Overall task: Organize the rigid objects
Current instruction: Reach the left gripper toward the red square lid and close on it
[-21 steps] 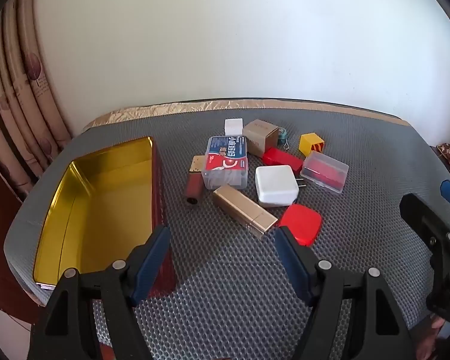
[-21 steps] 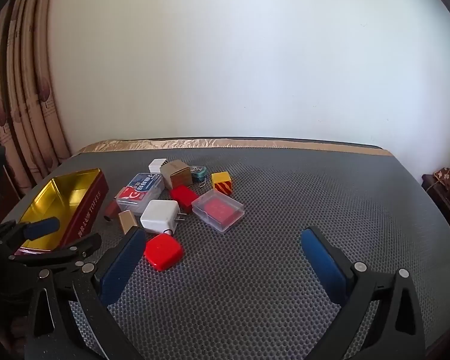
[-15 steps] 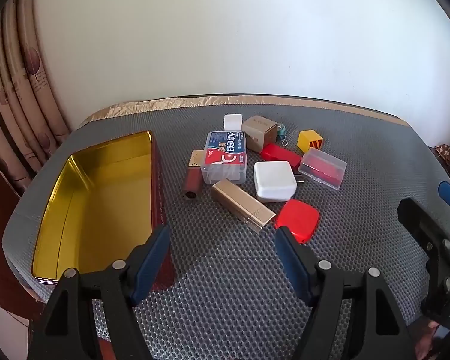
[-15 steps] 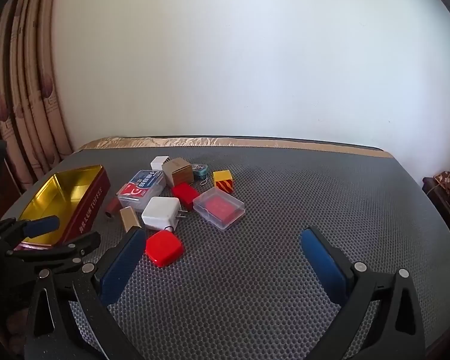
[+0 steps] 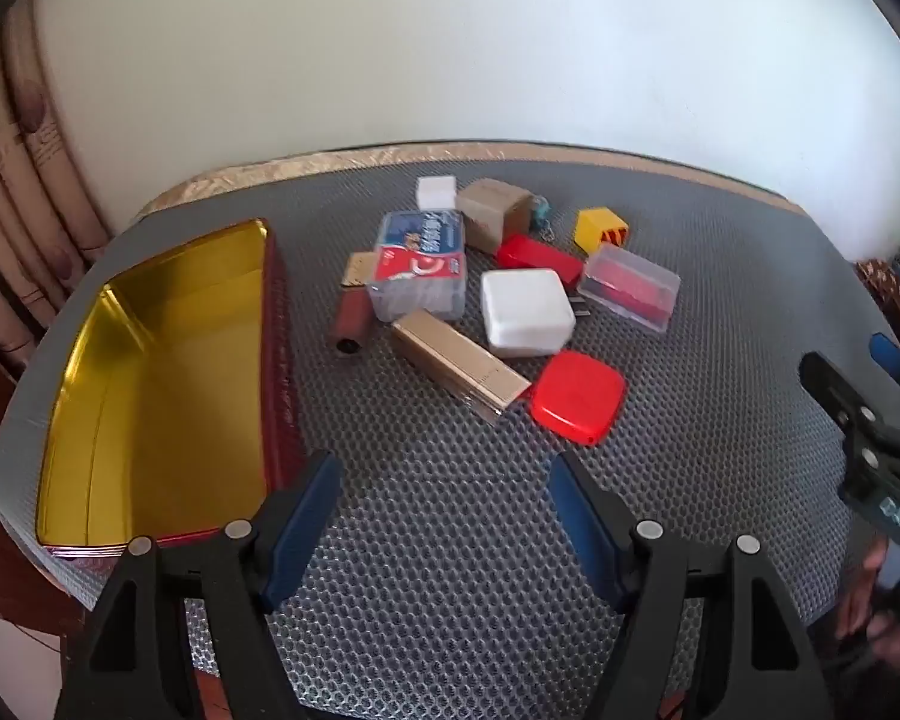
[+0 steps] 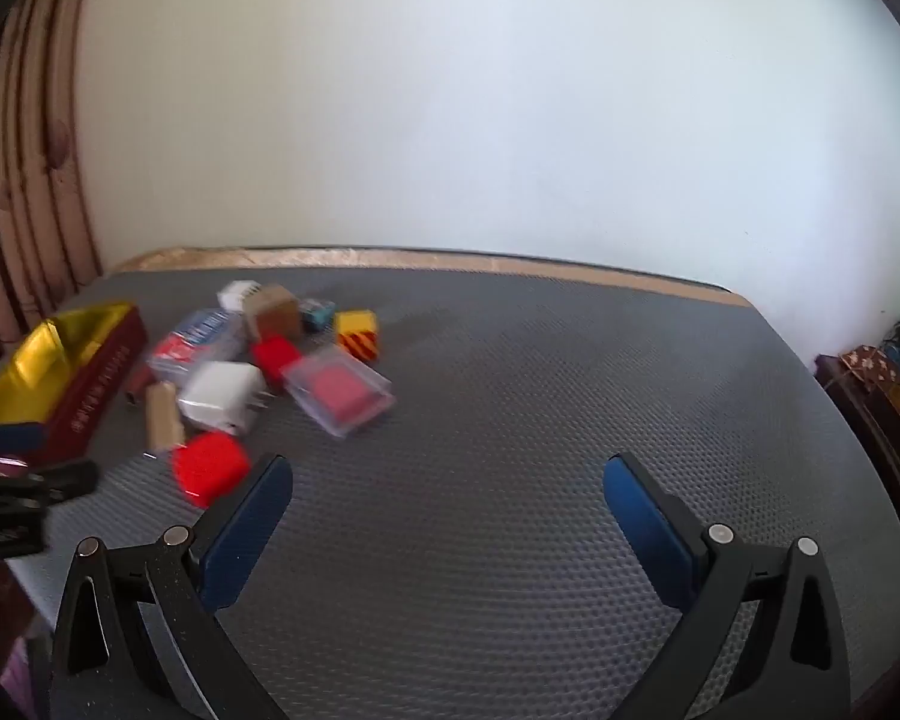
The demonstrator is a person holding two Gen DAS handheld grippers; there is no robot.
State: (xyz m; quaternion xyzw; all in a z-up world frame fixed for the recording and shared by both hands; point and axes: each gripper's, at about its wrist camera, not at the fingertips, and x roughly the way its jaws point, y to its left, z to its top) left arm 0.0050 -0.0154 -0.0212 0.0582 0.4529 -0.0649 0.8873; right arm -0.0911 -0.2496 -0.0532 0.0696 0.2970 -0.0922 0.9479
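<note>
A red tin with a gold inside [image 5: 150, 372] lies open at the left of the grey mat; it also shows in the right wrist view [image 6: 42, 372]. A cluster of small objects sits mid-mat: a red rounded case [image 5: 577, 396], a gold bar box [image 5: 459, 363], a white charger [image 5: 525, 312], a clear box with red contents [image 5: 630, 287], a blue-red clear box [image 5: 423, 264], a brown tube [image 5: 349, 324], a yellow cube [image 5: 599, 229]. My left gripper [image 5: 444, 474] is open and empty, just short of the cluster. My right gripper [image 6: 447, 480] is open and empty, right of the red case [image 6: 210, 467].
A cardboard box [image 5: 492, 213], a white cube [image 5: 436, 191] and a red block [image 5: 537, 255] lie at the cluster's back. A wall stands behind the table. Curtains [image 5: 18, 150] hang at the left. Cluttered furniture [image 6: 888, 378] stands beyond the mat's right edge.
Both grippers have moved forward toward the cluster, so the objects appear closer. The right wrist view has swung a little to the right. Both stay open; nothing has been grasped.
</note>
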